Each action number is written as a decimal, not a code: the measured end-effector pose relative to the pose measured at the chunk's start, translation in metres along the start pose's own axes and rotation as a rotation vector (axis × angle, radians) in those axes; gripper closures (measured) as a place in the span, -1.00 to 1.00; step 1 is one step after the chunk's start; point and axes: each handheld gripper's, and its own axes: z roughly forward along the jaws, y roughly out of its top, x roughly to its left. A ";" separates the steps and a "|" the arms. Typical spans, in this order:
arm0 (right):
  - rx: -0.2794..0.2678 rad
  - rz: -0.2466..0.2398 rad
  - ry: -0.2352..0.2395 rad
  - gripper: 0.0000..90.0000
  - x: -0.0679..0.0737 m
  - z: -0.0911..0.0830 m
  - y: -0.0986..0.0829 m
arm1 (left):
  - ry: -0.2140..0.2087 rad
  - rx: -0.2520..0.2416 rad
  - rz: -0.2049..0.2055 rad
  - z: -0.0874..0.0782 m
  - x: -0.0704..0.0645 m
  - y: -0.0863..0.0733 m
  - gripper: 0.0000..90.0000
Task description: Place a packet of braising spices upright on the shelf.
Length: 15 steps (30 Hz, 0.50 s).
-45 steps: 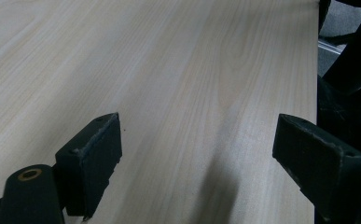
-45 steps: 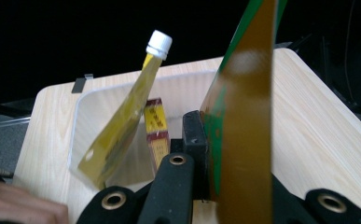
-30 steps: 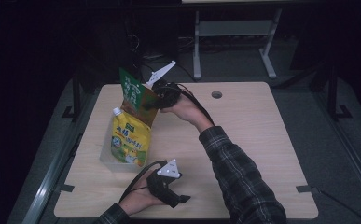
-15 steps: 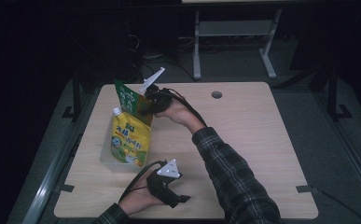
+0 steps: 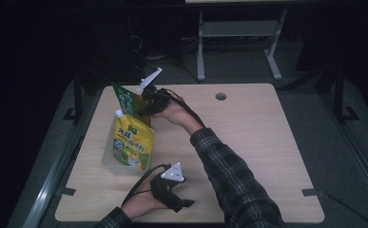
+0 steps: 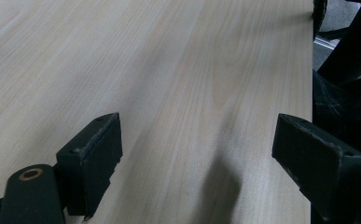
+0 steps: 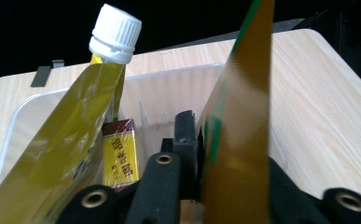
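My right gripper (image 5: 142, 104) is shut on a flat green and gold packet (image 5: 126, 99), holding it upright over the far end of a clear plastic container (image 5: 109, 164). In the right gripper view the packet (image 7: 236, 126) stands edge-on, clamped between the jaws of that gripper (image 7: 201, 154). A yellow spouted pouch (image 5: 133, 142) with a white cap (image 7: 115, 32) stands in the container (image 7: 169, 88). A small yellow and brown box (image 7: 119, 158) lies inside too. My left gripper (image 5: 184, 203) rests near the table's front edge. Its jaws (image 6: 197, 158) stand open over bare wood.
The light wooden table (image 5: 257, 142) has a round cable hole (image 5: 220, 96) at the back. A white metal frame (image 5: 238, 38) stands on the floor behind the table. The person's plaid sleeve (image 5: 234, 180) crosses the table's middle.
My right gripper has carried the green packet to the left and a little lower, closer to the container. The left gripper has stayed put.
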 end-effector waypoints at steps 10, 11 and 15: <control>-0.019 0.013 -0.054 0.03 0.007 -0.002 -0.003 | 0.001 -0.003 0.000 0.000 0.001 0.000 -0.66; -0.022 0.022 -0.069 -0.05 0.008 -0.004 -0.004 | 0.000 -0.004 -0.003 0.000 0.001 0.000 -0.66; -0.061 0.064 -0.079 -0.25 0.008 -0.014 -0.011 | -0.001 0.000 0.000 -0.001 0.002 0.000 -0.66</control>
